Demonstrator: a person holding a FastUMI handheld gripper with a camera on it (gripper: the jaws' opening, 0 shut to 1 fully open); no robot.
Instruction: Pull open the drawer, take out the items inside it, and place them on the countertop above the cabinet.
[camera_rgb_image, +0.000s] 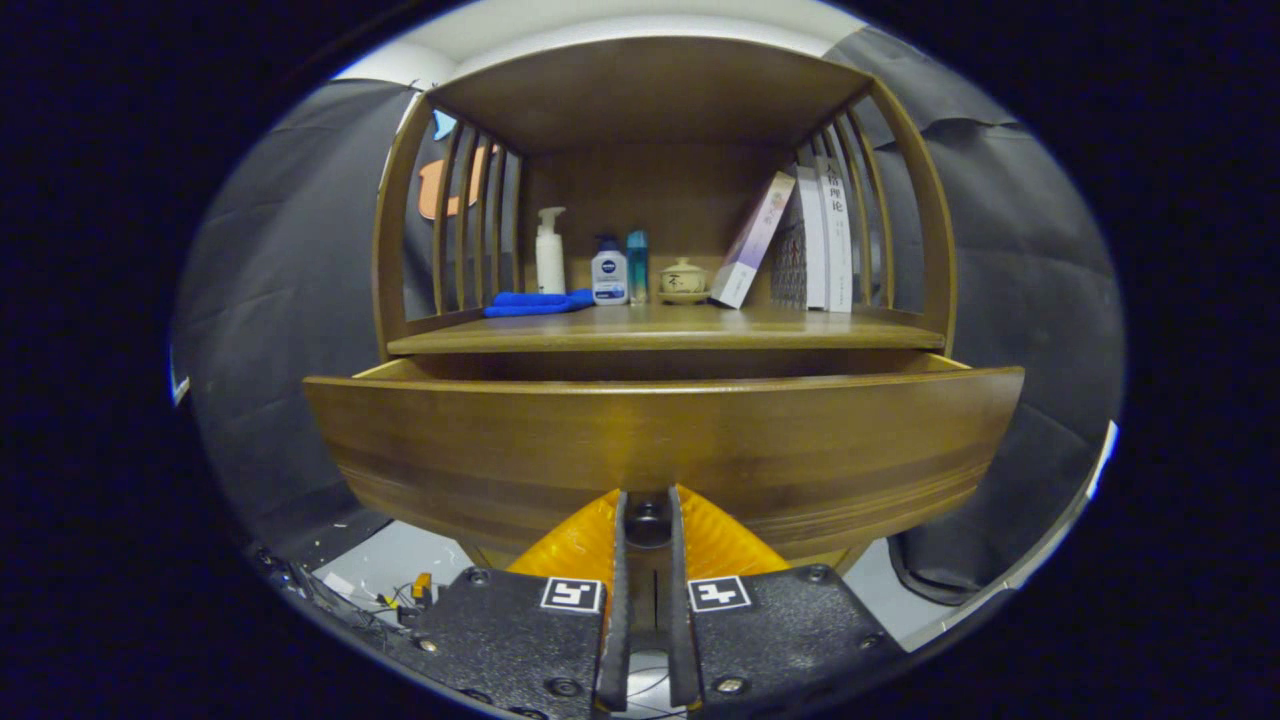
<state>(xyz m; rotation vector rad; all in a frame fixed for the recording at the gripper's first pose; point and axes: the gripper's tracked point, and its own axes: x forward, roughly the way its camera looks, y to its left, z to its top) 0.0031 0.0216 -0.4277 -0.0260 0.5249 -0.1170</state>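
A wooden cabinet stands in front of me with its drawer pulled out toward me; the wide curved drawer front fills the middle. A small dark round knob at the lower middle of the drawer front sits between my two fingers, and my gripper is shut on it. The inside of the drawer is hidden behind its front panel. Above the drawer lies the wooden countertop.
On the countertop stand a blue cloth, a white pump bottle, a small lotion bottle, a teal bottle, a small lidded pot and leaning books. Slatted wooden sides and a roof enclose the shelf. Cables lie on the floor at lower left.
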